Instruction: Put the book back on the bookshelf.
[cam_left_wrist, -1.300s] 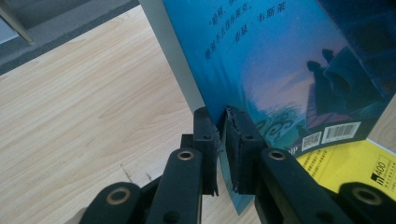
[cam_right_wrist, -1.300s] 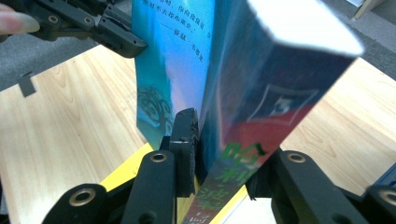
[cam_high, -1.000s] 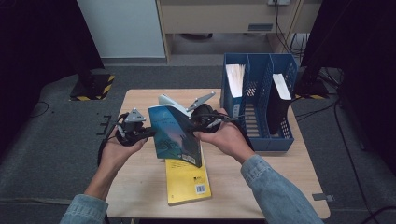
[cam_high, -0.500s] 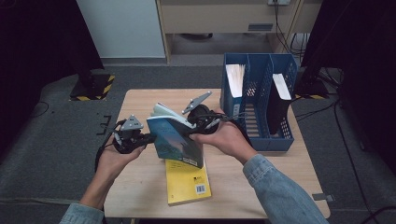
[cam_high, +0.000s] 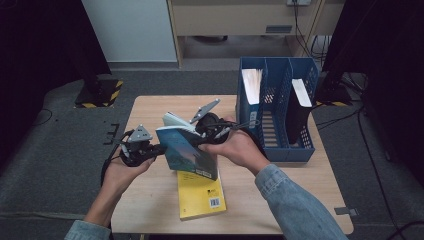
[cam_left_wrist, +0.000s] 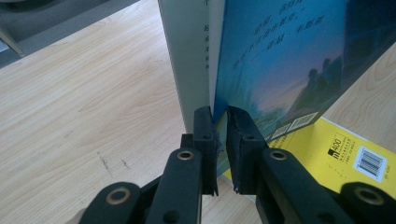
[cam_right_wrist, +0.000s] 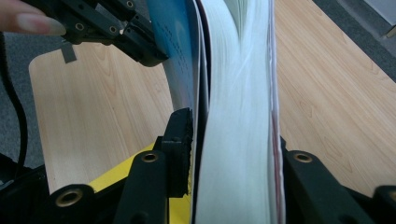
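two grippers held one blue book (cam_high: 187, 152) above the middle of the wooden table (cam_high: 150, 107), over a yellow book (cam_high: 201, 195) that lay flat near the person's edge. in the high view the blue book stood on edge and tilted, its blue cover facing the person, its long axis running from upper left, away from the person, down to lower right, toward them. its pale page block showed along the top.

the left gripper (cam_high: 150, 150) came in from the left, roughly level, with the left hand (cam_high: 120, 170) wrapped under it. in the left gripper view its jaws were pinched shut on the blue cover alone, at the cover's lower edge, with the page block just beside.

the right gripper (cam_high: 207, 131) reached in from the right, its grey plate tipped upward, the right hand (cam_high: 237, 147) closed over its body and the denim sleeve (cam_high: 292, 202) slanting toward the bottom right. in the right gripper view its jaws clamped the thick block of pages, one pad on each side.

beyond the right hand stood a blue file rack (cam_high: 277, 107) holding upright books.
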